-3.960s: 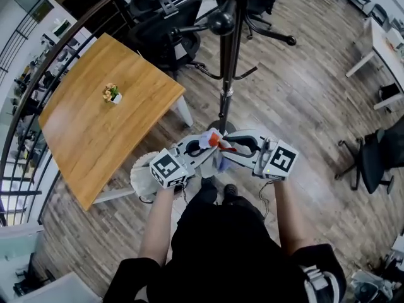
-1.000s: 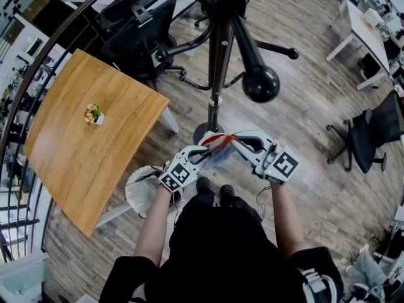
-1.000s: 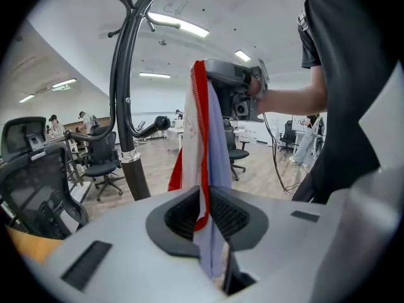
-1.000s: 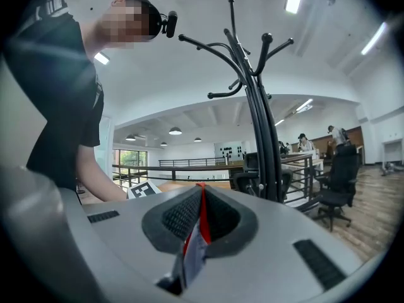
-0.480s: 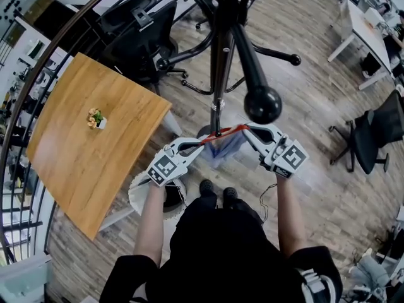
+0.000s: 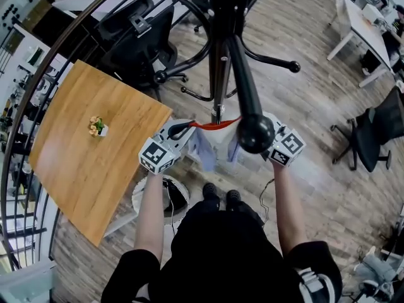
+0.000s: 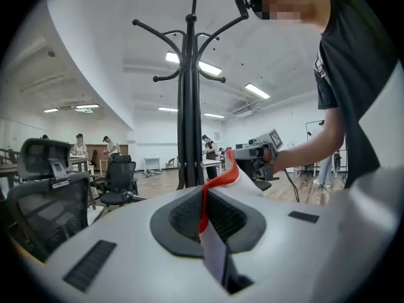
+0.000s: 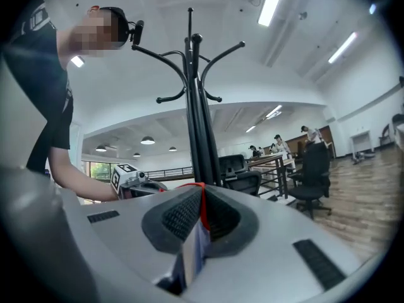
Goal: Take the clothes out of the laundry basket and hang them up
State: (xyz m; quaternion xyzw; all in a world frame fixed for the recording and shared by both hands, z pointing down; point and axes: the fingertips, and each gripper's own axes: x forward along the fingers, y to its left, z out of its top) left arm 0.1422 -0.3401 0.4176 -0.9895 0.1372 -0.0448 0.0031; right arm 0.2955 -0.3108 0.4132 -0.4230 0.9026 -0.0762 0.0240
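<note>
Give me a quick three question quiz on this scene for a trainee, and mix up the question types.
1. True or false: the left gripper is shut on the garment.
2. What colour is the garment's edge stretched between the left gripper and the right gripper? A red, B green, C yellow.
3. Fill in: the small plant sits on the ____ table.
Key: 1 true; 2 A; 3 wooden.

Both units show up on my feed as pale grey shells, left gripper (image 7: 205,214) and right gripper (image 8: 201,212), with black ribbed fingers (image 7: 184,218). Each carries a cube (image 6: 156,156) of black-and-white square markers. The operator wears a black short-sleeved T-shirt (image 6: 221,251) and black shoes (image 6: 210,192).
</note>
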